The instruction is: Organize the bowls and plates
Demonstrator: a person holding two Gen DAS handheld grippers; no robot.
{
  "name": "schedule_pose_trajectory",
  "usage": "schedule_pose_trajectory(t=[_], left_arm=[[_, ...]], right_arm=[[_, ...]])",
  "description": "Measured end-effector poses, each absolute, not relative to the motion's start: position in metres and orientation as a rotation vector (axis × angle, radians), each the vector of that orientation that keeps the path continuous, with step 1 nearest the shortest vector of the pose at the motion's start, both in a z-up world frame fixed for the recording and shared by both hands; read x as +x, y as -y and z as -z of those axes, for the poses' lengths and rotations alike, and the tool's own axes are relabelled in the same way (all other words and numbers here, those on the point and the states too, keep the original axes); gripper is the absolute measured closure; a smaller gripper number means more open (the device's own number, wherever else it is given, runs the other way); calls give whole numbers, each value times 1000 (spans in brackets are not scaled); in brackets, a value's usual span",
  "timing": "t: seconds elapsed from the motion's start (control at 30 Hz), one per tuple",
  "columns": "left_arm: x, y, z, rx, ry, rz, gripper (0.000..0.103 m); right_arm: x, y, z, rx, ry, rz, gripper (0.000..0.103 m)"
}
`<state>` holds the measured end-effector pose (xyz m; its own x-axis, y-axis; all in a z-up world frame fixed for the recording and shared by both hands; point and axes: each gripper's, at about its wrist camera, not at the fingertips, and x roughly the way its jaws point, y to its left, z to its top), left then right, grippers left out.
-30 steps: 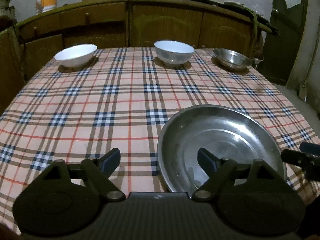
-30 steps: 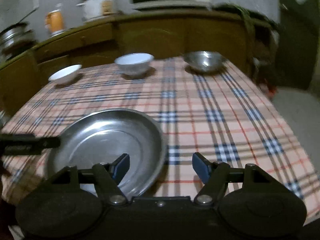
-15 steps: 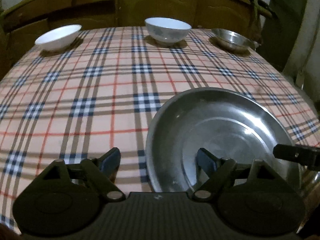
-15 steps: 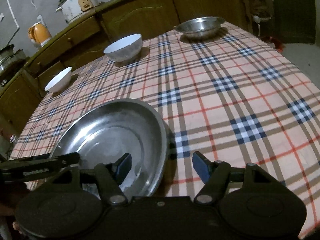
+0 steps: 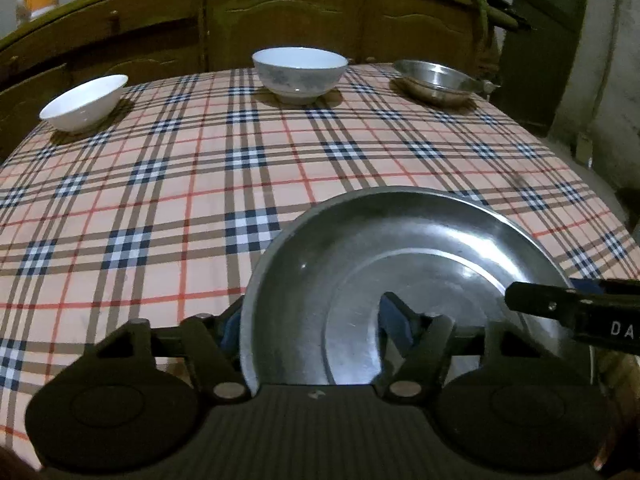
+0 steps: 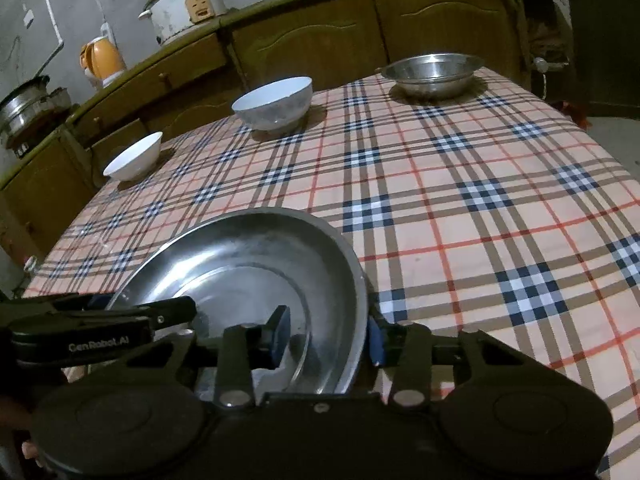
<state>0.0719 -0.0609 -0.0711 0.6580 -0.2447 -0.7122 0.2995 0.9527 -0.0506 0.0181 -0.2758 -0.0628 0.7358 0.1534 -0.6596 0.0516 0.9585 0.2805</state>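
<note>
Left gripper [image 5: 310, 326]: jaws closing, straddling the near left rim of the large steel plate [image 5: 420, 264]. One blue-padded finger [image 5: 394, 320] stands inside the dish; the other sits just outside the rim, its pad largely hidden behind the metal. Whether either pad presses the rim yet cannot be determined.

Right gripper [image 6: 328, 332]: jaws closing, straddling the near right rim of the same plate [image 6: 248, 264]. The inner finger [image 6: 280, 330] is over the dish floor; the outer pad shows only as a thin blue edge beside the rim. Contact is not confirmed here either.

Each gripper intrudes on the other's view as a dark bar over the plate, cut off at the frame edge; part of its lettering is cropped.

The plate lies at the near edge of the plaid tablecloth [image 5: 180, 208], its nearest rim hidden under the gripper bodies.

Along the far edge, well apart: small white bowl [image 5: 82, 102], larger white bowl [image 5: 299, 72], steel bowl [image 5: 434, 80].

Beyond stand wooden cabinets [image 6: 320, 36] bearing a rice cooker [image 6: 186, 6] and an orange kettle [image 6: 102, 58]. The metal pot at the left margin is dim and cropped.
</note>
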Motion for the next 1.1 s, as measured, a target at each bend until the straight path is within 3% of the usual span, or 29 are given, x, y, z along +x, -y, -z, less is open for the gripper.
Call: schedule_pose_trajectory(t=[0.07, 0.13, 1.1], left_arm=[[74, 61, 69, 68, -804, 299, 46], [74, 64, 64, 79, -797, 303, 49], [62, 100, -27, 116, -690, 352, 49]], right_arm=[[18, 279, 63, 312, -748, -51, 54], [19, 280, 61, 298, -751, -31, 54], [-15, 301, -36, 265, -627, 75, 54]])
